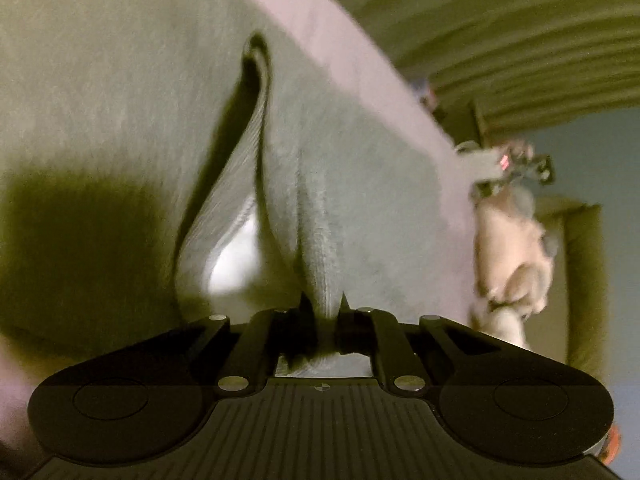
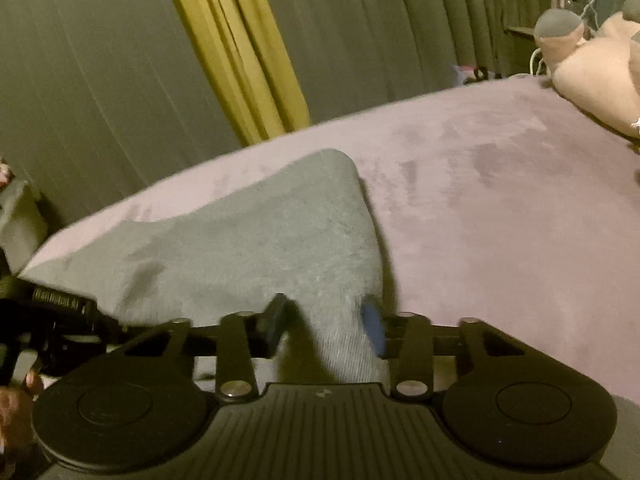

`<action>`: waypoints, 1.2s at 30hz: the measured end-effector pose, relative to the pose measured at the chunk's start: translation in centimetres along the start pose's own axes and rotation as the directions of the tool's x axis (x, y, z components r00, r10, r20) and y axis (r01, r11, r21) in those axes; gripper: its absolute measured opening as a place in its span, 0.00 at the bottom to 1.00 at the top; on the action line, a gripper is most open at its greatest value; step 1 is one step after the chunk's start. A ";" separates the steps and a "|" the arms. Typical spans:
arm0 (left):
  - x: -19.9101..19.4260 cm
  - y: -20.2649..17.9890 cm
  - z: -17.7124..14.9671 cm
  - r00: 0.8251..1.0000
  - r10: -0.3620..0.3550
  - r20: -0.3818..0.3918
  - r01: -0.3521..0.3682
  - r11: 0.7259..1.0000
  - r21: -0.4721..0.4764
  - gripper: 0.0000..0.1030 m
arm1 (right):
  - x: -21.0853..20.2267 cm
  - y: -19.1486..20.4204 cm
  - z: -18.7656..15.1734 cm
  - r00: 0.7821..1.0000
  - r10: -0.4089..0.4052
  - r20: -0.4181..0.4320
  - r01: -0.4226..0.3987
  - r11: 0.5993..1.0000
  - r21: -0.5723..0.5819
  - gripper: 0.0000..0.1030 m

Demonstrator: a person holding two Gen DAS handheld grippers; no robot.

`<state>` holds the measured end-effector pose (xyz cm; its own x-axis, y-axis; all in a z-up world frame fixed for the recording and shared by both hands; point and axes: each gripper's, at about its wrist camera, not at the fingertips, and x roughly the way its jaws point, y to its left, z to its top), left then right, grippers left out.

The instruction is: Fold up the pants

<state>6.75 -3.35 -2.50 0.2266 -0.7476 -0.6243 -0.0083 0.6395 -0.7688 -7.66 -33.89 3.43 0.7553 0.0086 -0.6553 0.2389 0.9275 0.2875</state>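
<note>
Pants [image 2: 256, 240] on mauve bedspread [image 2: 500, 184]

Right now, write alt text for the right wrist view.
The right gripper has a fold of grey pants between its fingers, on a mauve bed cover. A pink plush toy lies at the far right, with grey and yellow curtains behind.

left claw [image 1: 325, 312]: black, ribbed body, round side discs, silver screws | right claw [image 2: 326, 320]: same, blue pad
</note>
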 end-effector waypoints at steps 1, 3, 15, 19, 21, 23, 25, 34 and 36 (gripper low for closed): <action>-0.4 -0.2 0.3 1.000 -0.026 0.012 0.026 1.000 -0.010 0.10 | -0.3 0.5 -0.4 1.000 0.006 0.005 -0.006 1.000 -0.027 0.36; -1.4 -0.7 0.6 0.998 -0.060 0.029 0.061 0.998 -0.014 0.10 | -0.7 1.6 -1.0 1.000 0.015 0.009 -0.014 0.997 -0.079 0.36; -2.2 -1.6 0.2 0.997 -0.077 0.032 0.078 0.997 -0.025 0.10 | 1.3 6.9 -4.1 0.959 0.226 -0.170 -0.248 0.961 -0.122 0.29; -2.5 -0.5 -0.3 0.998 -0.005 0.056 0.005 1.000 0.006 0.10 | 2.5 6.6 -3.6 0.978 0.165 -0.128 -0.177 0.980 -0.091 0.32; -2.6 0.1 -0.2 0.998 -0.034 0.057 0.036 0.999 -0.031 0.10 | 3.6 6.0 -3.6 0.974 0.161 -0.161 -0.168 0.985 -0.031 0.36; -2.8 -0.3 -0.1 0.997 -0.045 0.064 0.046 0.999 -0.016 0.10 | 4.8 5.1 -3.8 0.960 0.194 -0.200 -0.181 0.980 0.082 0.36; -2.9 -1.0 -0.1 0.996 -0.049 0.069 0.048 0.999 0.013 0.10 | 5.5 4.3 -3.8 0.952 0.229 -0.203 -0.195 0.965 0.178 0.36; -2.8 -0.8 -0.6 0.998 -0.006 0.062 0.002 0.999 0.051 0.10 | 8.3 3.2 -3.5 0.928 0.316 -0.200 -0.227 0.900 0.371 0.25; -2.9 -0.5 -0.7 0.998 0.019 0.064 -0.022 0.998 0.053 0.10 | 8.6 3.8 -3.7 0.937 0.280 -0.208 -0.198 0.919 0.341 0.06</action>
<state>5.40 -1.60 -0.42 0.2887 -0.7224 -0.6283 0.0379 0.6644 -0.7464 -2.49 -28.95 -3.71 0.6475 0.3452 -0.6794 0.2778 0.7233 0.6322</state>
